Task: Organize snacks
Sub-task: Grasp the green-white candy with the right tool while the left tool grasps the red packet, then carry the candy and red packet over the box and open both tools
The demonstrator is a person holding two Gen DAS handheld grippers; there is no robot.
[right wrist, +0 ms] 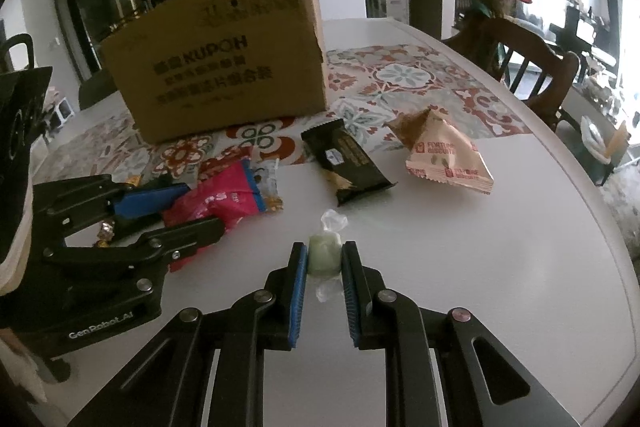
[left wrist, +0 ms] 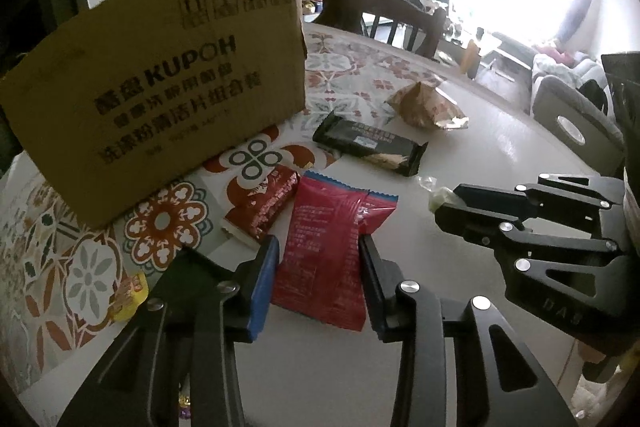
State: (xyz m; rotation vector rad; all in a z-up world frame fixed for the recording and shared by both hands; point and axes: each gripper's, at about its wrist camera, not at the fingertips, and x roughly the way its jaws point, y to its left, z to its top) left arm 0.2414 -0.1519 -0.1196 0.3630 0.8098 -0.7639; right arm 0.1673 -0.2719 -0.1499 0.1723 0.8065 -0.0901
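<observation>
With the right gripper (right wrist: 325,259) already pinching the green candy (right wrist: 324,254) on the table (right wrist: 500,267) and the left gripper (left wrist: 318,255) clamped across the red snack packet (left wrist: 324,251), both probably want slow, straight-up lifts toward the cardboard box (right wrist: 224,55).

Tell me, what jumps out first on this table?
The big brown cardboard box stands at the back, on the flowery mat. In front, the left tongs squeeze a bright red snack bag, and the right tongs pinch a small pale green candy. A black bar lies between them and the box.
</observation>
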